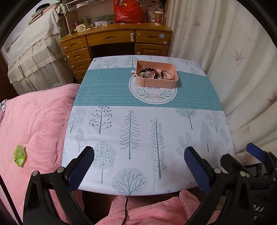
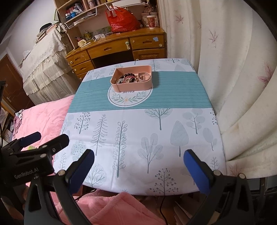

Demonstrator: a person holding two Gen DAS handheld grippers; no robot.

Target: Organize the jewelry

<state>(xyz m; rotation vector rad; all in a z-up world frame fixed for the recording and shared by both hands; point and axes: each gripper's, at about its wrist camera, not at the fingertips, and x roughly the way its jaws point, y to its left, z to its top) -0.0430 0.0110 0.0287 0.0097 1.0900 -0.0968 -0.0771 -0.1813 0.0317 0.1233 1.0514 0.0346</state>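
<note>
A pink jewelry box (image 1: 156,80) stands on the far middle of the table, on the teal band of the cloth; it also shows in the right wrist view (image 2: 132,86). It holds a pile of bead bracelets (image 1: 150,73) on the left and a pale pink watch strap (image 1: 168,74) on the right. My left gripper (image 1: 138,152) is open and empty, held over the table's near edge, far from the box. My right gripper (image 2: 138,155) is open and empty too, beside it at the near edge.
The table (image 1: 138,121) carries a tree-print cloth. A pink quilt (image 1: 34,124) with a green wrapper (image 1: 19,155) lies to the left. A cream curtain (image 1: 233,69) hangs on the right. A wooden desk (image 1: 117,41) with a red bag (image 1: 129,11) stands behind.
</note>
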